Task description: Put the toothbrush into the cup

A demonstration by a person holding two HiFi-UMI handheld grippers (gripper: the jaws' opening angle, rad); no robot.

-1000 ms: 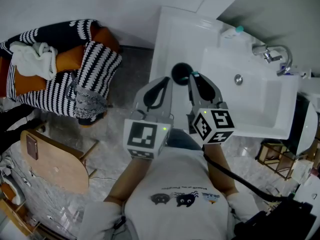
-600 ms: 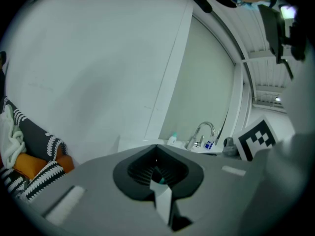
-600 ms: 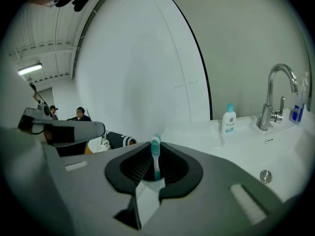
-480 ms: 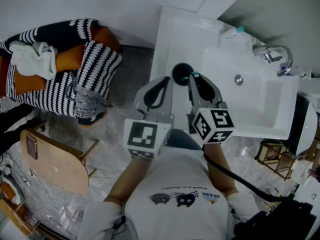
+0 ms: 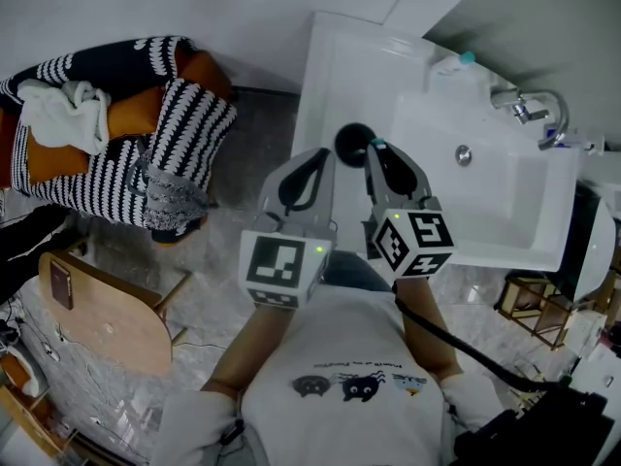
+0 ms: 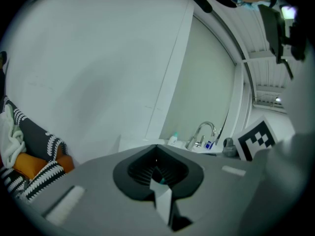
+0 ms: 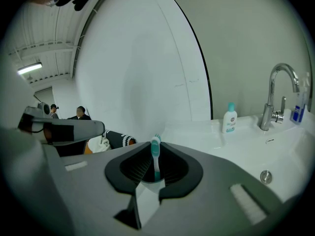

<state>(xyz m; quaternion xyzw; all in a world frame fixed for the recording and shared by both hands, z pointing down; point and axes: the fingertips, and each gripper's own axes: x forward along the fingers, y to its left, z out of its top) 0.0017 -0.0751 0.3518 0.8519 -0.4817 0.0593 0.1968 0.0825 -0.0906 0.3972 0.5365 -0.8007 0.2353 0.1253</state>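
A black cup (image 5: 354,142) stands on the white counter (image 5: 330,76), left of the sink. My right gripper (image 5: 376,153) hovers just right of the cup, shut on a white and teal toothbrush (image 5: 377,145). In the right gripper view the toothbrush (image 7: 155,154) stands upright between the jaws of that gripper (image 7: 156,167), head up. My left gripper (image 5: 317,160) hangs near the cup's left front, shut with nothing held. In the left gripper view its jaws (image 6: 158,173) meet in the middle. Neither gripper view shows the cup.
A white sink basin (image 5: 505,192) with a chrome faucet (image 5: 532,105) lies to the right. A small bottle (image 5: 456,61) stands behind it, also visible as the bottle (image 7: 229,118). A chair with striped fabric (image 5: 165,124) and a wooden chair (image 5: 107,318) stand on the floor at left.
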